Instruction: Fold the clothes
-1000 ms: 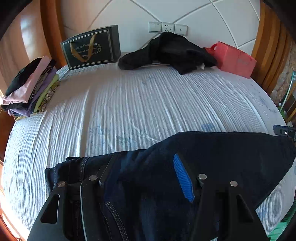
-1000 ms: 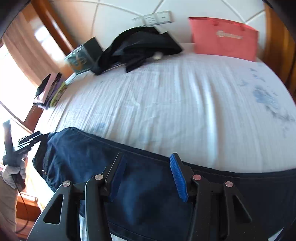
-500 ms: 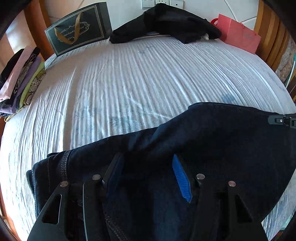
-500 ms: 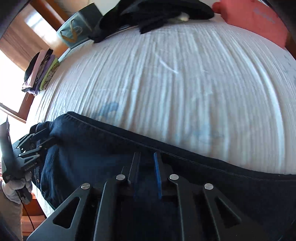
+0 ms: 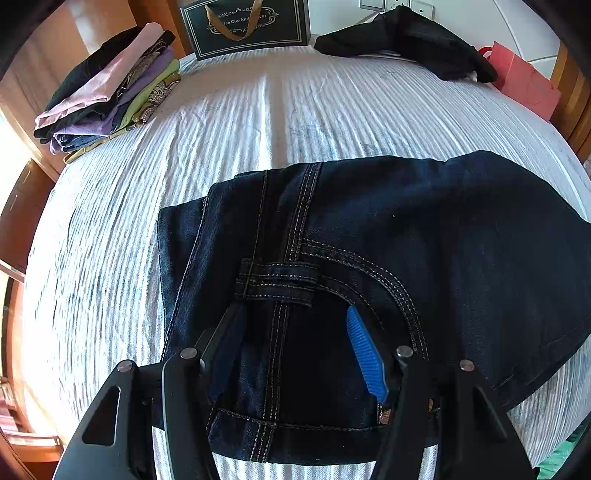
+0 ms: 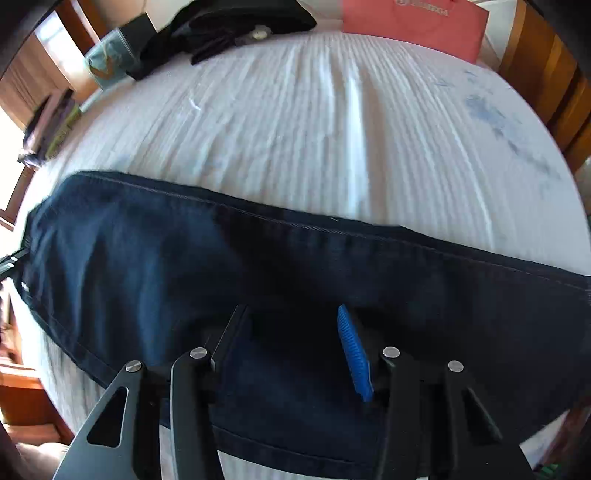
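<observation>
left wrist: tool [image 5: 295, 350] apparently open over jeans [image 5: 406, 229]

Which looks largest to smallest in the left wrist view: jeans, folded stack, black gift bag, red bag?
1. Jeans, though nearest the camera.
2. Folded stack.
3. Black gift bag, close to the stack; unsure.
4. Red bag, partly cut off at the frame edge.

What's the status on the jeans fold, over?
Left gripper open over the waistband. Right gripper open over the leg. Jeans flat on the bed, unheld. Nothing in the way.
</observation>
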A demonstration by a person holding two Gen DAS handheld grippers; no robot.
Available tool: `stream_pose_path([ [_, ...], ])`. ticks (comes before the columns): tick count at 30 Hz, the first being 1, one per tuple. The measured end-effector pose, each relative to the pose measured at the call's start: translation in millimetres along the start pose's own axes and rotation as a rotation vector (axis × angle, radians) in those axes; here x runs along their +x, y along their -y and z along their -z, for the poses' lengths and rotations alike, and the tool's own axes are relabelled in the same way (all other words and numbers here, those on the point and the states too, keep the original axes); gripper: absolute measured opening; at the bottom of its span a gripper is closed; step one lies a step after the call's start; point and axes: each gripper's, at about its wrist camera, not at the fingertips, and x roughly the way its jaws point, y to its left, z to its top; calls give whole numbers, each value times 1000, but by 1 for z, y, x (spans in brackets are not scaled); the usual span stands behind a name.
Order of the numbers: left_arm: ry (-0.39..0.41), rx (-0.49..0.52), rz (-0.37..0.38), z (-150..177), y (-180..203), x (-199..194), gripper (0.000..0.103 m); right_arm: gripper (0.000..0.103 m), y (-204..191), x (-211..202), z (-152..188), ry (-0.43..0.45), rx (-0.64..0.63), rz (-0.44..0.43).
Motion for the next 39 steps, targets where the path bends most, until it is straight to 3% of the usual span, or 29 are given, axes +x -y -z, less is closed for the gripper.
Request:
stream_pose_path([
  [3, 4, -22, -6, 3, -1, -15, 59, 45, 27, -8, 13, -15, 59, 78],
  [6, 52, -32, -22, 10, -2, -36, 59, 54, 27, -27, 20, 67, 116, -27],
  [10, 1, -50, -55, 17, -6, -21, 59, 58, -26, -20, 11, 112, 55, -220],
  [14, -9, -90, -43, 33, -19, -4, 62, 57, -41, 6, 21, 49, 30, -193],
  [16, -13, -89, -50, 33, -19, -5, 62, 51, -22, 4, 33, 62, 75, -188],
  [17, -15, -98, -51, 34, -20, -6, 62, 42, -9, 2, 37, 63, 109, -175],
  [19, -12, -127, -50, 35, -24, -12, 62, 38, 22, -4, 47, 68, 195, -148],
  [21, 26, -221, -33, 42, -37, -27, 63, 39, 53, -17, 60, 84, 280, -120],
  [22, 50, -272, -37, 48, -45, -36, 65, 40, 66, -24, 69, 103, 318, -106],
  [24, 96, -372, -40, 59, -61, -52, 78, 53, 92, -43, 86, 162, 404, -101],
  [25, 105, -409, -27, 65, -67, -54, 78, 66, 105, -53, 95, 194, 448, -102],
  [26, 101, -431, -16, 70, -69, -53, 78, 71, 116, -60, 103, 221, 484, -93],
  [32, 72, -483, 11, 86, -54, -32, 79, 71, 165, -86, 135, 299, 639, -17],
  [36, 62, -545, 56, 93, -45, -20, 79, 71, 186, -93, 156, 336, 729, -24],
  [39, 47, -528, 49, 87, -32, -10, 80, 71, 205, -93, 168, 343, 774, -40],
])
